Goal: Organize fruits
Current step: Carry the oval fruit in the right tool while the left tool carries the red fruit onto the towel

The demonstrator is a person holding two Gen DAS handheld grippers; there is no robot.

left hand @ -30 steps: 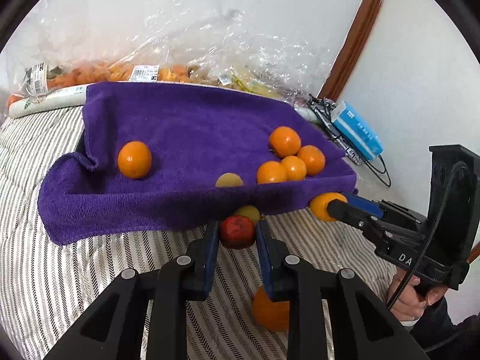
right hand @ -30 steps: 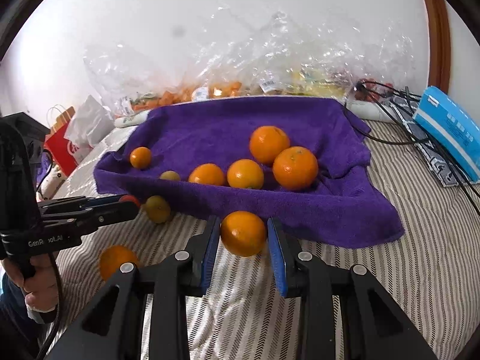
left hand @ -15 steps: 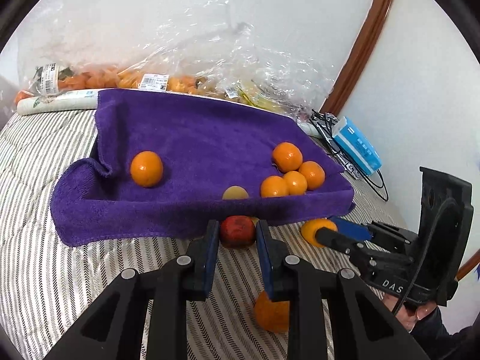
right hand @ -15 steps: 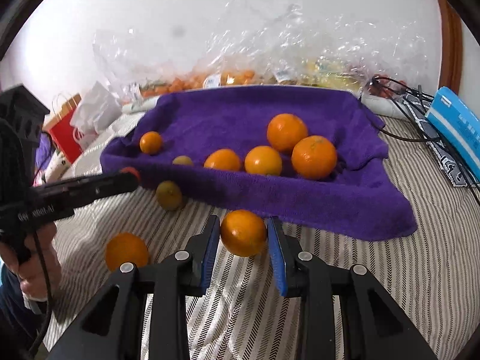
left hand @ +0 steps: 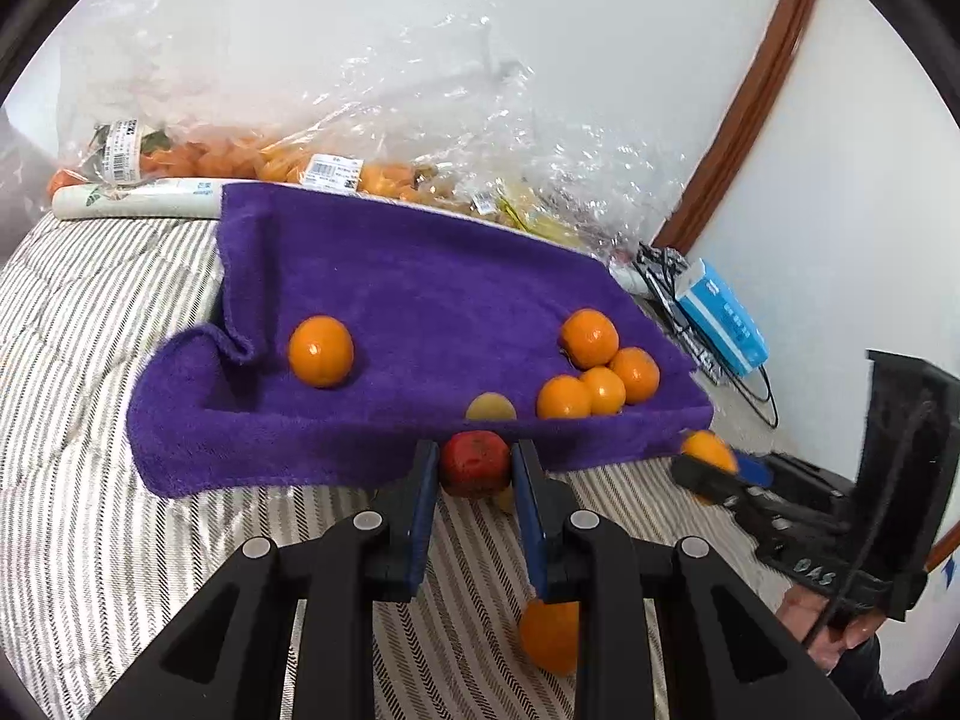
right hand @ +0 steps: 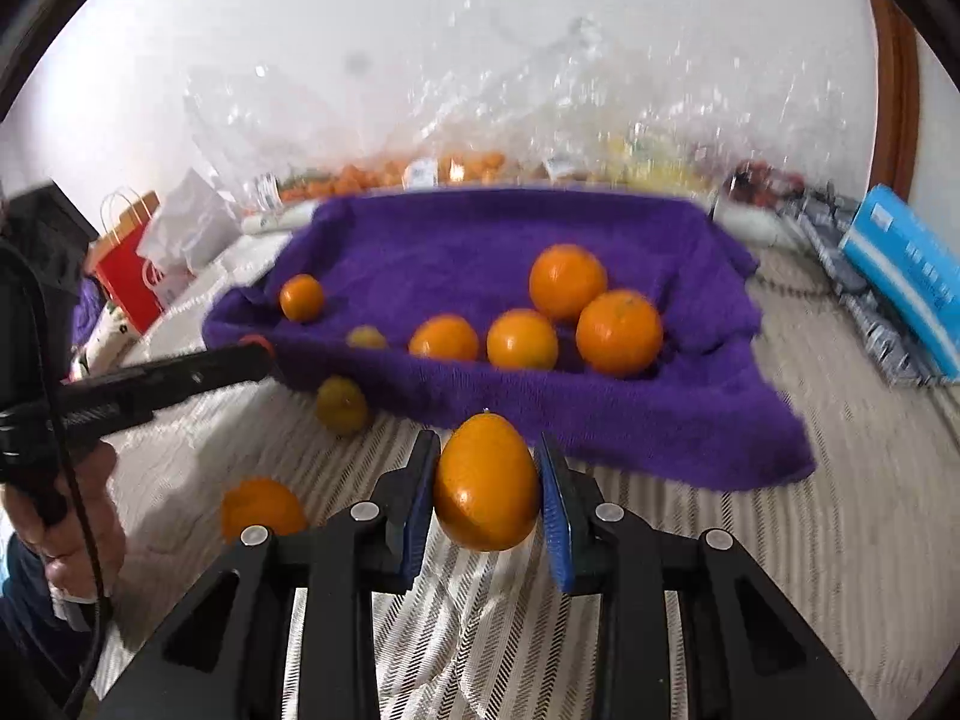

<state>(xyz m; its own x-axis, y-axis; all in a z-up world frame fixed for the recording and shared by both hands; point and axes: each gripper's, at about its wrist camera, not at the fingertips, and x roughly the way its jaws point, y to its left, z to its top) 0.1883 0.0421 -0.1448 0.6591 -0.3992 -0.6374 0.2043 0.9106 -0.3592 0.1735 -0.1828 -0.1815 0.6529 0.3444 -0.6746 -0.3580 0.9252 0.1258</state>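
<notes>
At lower centre, each tool grips fruit: left tool a red fruit, right tool an orange; released carelessly, either could roll off the purple towel.

Right claw clamping an orange, purple towel just beyond, striped bedding

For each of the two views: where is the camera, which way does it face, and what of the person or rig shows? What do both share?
Left wrist: on the left gripper, facing down-forward at the purple towel; it clamps a red fruit; the right gripper and hand show at right.
Right wrist: on the right gripper, facing the towel; it clamps an orange; the left gripper and hand show at left.
Shared: towel, its oranges, blue box.
</notes>
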